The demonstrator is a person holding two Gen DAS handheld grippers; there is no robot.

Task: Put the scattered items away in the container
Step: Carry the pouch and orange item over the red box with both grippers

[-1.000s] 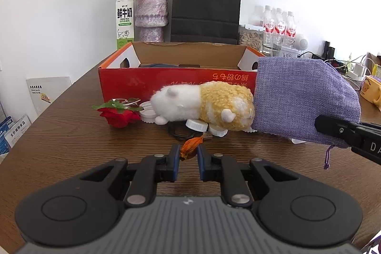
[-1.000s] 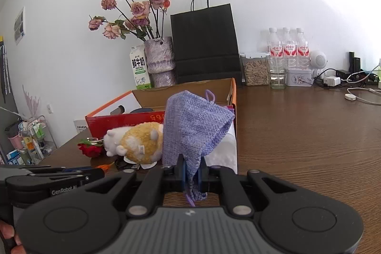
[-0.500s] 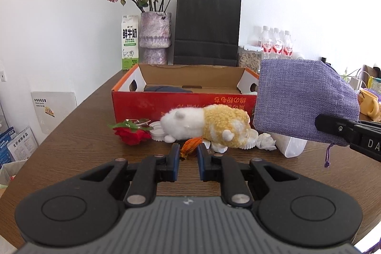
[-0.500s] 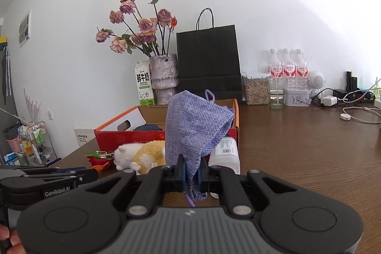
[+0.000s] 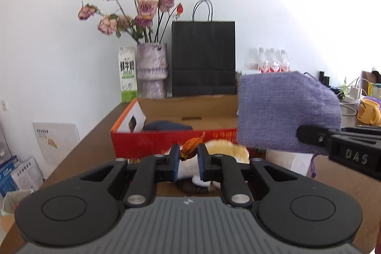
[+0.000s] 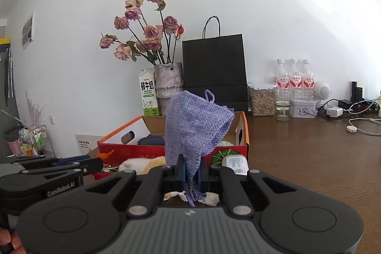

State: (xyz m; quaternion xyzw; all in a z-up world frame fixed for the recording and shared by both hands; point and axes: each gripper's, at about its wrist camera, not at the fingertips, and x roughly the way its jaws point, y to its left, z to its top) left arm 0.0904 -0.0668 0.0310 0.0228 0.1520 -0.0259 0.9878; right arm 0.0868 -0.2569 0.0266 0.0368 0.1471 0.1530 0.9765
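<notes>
My left gripper (image 5: pixel 188 154) is shut on a small dried orange flower (image 5: pixel 193 144) and holds it in the air in front of the red cardboard box (image 5: pixel 166 137). My right gripper (image 6: pixel 191 170) is shut on the lower corner of a purple woven pouch (image 6: pixel 195 127), which stands up above its fingers. In the left wrist view the pouch (image 5: pixel 285 111) hangs at the right, over the box's right end. A white and yellow plush animal (image 5: pixel 228 149) lies on the table before the box. Inside the box rests a dark blue item (image 5: pixel 166 126).
A white bottle (image 6: pixel 234 164), crumpled paper (image 6: pixel 210 198) and a red rose (image 6: pixel 102 175) lie by the box front. Behind the box stand a vase of dried roses (image 5: pixel 152 70), a milk carton (image 5: pixel 127 74) and a black paper bag (image 5: pixel 203 58). Water bottles (image 6: pixel 295 77), a jar and cables sit at the right.
Both grippers have risen with their loads. The orange flower has lifted off the table to box height, and the pouch hangs higher. The box's inside now shows.
</notes>
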